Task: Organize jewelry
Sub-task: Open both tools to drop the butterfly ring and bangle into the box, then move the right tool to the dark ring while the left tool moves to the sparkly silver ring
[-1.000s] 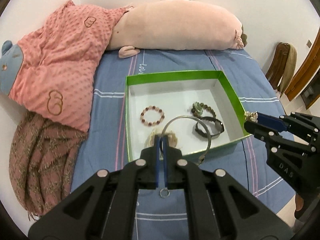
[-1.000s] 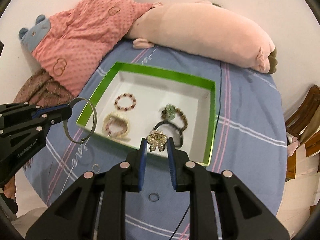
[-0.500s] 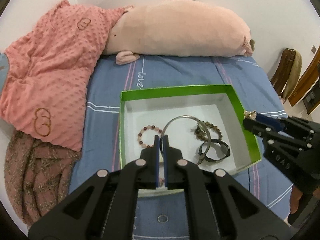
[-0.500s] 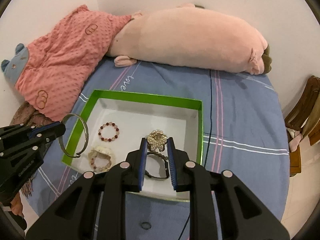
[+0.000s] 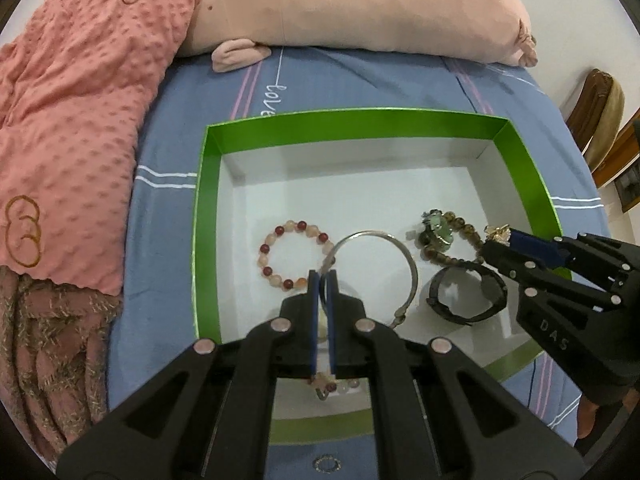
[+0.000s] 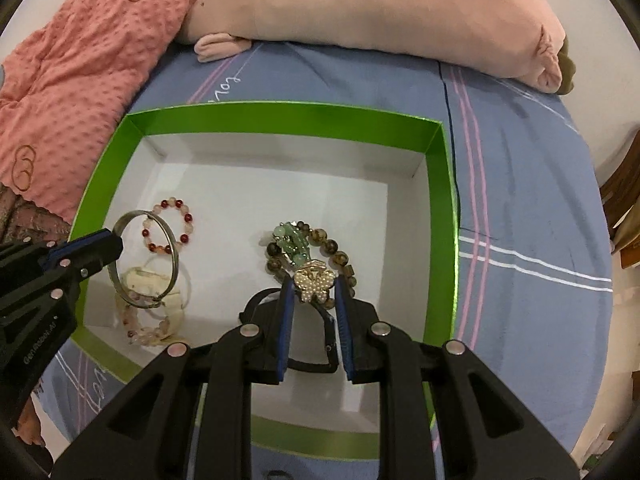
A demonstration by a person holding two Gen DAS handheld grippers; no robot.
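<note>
Both of my grippers have come forward over the green box point(image 5: 208, 216) since a second ago, when they hung short of its near wall above the blue sheet point(image 5: 168, 216). My left gripper point(image 5: 323, 280) reaches in from the near side, level and pointed toward the far wall, its fingers pinched tight on the rim of the silver bangle point(image 5: 400, 256). That bangle stands out ahead of my fingertips to the right, over the white floor, between the red bead bracelet point(image 5: 296, 254) and the black band point(image 5: 464, 296). A pale bracelet point(image 6: 148, 280) lies under it on the floor, seen from the right wrist.

My right gripper point(image 6: 315, 292) comes in from the near right corner, fingers clamped on the pearl flower brooch point(image 6: 315, 280), which sits right at the tips. It hangs just above the brown bead bracelet point(image 6: 332, 246) with its green charm point(image 6: 294, 240); whether it touches them I cannot tell. Part of the black band shows beneath my right fingers.

Behind the box, a pink plush pillow point(image 5: 360, 4) lies across the bed beside a dotted pink blanket point(image 5: 72, 120).
</note>
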